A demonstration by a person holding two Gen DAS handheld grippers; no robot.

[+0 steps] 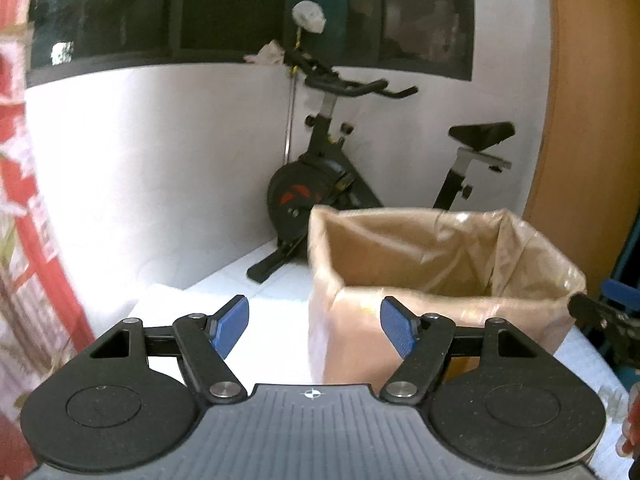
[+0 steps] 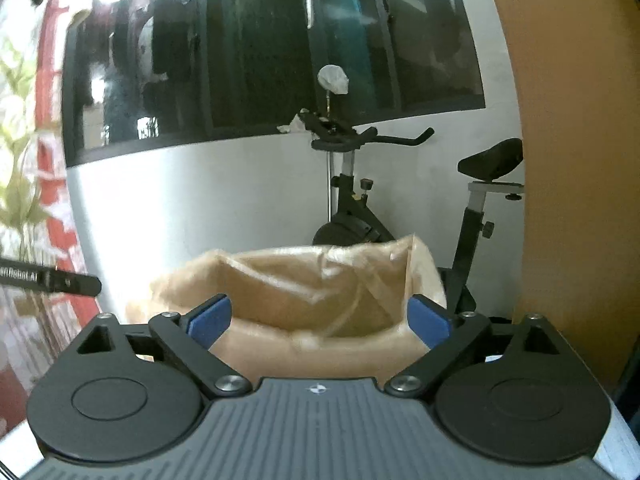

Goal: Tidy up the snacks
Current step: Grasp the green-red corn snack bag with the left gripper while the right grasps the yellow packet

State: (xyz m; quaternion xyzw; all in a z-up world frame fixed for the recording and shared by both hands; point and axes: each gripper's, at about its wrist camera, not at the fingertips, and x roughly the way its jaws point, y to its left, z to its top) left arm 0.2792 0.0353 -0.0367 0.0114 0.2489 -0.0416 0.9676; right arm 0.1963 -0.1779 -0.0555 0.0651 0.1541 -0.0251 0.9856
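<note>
the box (image 1: 400,332) lined with a thin tan plastic bag sits on the white table (image 1: 272,320), its open top facing up, and it looks like the place where the snacks are meant to go. from the left wrist view it stands just ahead and to the right of the left hand-held gripper (image 1: 314,326); from the right wrist view the same box (image 2: 312,344) lies straight ahead of the right hand-held gripper (image 2: 320,320), between its two blue pads. no snack shows in either picture, and what can be seen of the inside of the box shows only the liner; its bottom is hidden

both hand-held grippers are spread wide with nothing between the pads, so each is released and carries nothing. the tip of the other gripper shows at the right edge of the left view and at the left edge of the right view

judging by this, the organizing is either at its start or between items: nothing is in hand, no snack can be confirmed in the box, and the snacks themselves are out of view, so how many are left cannot be told

behind the box stands a black exercise bike (image 1: 320,184) against a white wall under a dark window (image 1: 240,12), with a red patterned curtain (image 1: 24,200) at the left and a wooden panel (image 1: 592,120) at the right
</note>
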